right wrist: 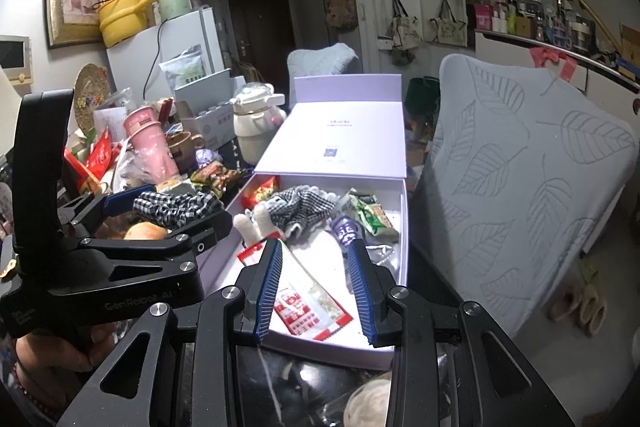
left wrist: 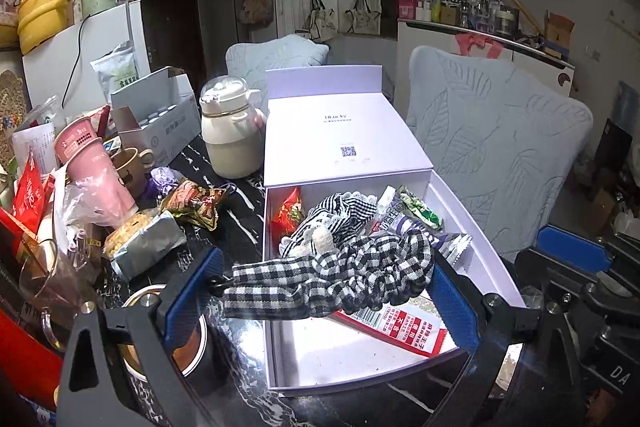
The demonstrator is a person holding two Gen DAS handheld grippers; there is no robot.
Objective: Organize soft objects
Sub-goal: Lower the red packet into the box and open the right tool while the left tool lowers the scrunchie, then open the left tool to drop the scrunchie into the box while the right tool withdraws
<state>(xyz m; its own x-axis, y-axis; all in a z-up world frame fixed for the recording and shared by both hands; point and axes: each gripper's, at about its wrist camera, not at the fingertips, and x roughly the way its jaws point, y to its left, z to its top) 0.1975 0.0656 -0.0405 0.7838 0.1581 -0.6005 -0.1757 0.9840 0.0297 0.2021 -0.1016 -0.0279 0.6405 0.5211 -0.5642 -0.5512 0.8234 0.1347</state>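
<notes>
A black-and-white checked scrunchie (left wrist: 340, 267) with a flat bow tail stretches between the blue pads of my left gripper (left wrist: 324, 267), which is shut on it. It hangs over the near left part of an open white box (left wrist: 480, 227). From the right wrist view, the left gripper (right wrist: 172, 211) and the scrunchie (right wrist: 176, 205) sit just left of the box (right wrist: 404, 227). Inside the box lie a striped frilly cloth with a small white plush (right wrist: 260, 223) and several snack packets. My right gripper (right wrist: 314, 245) hovers over the box's near end, shut, with nothing between its fingers.
The dark marble table left of the box is crowded: a cream bottle (left wrist: 232, 139), pink cups (left wrist: 92, 163), snack packets (left wrist: 192, 203), a metal cup (left wrist: 160, 307) under the left gripper. A chair with a pale leaf-pattern cover (left wrist: 500, 147) stands right of the box.
</notes>
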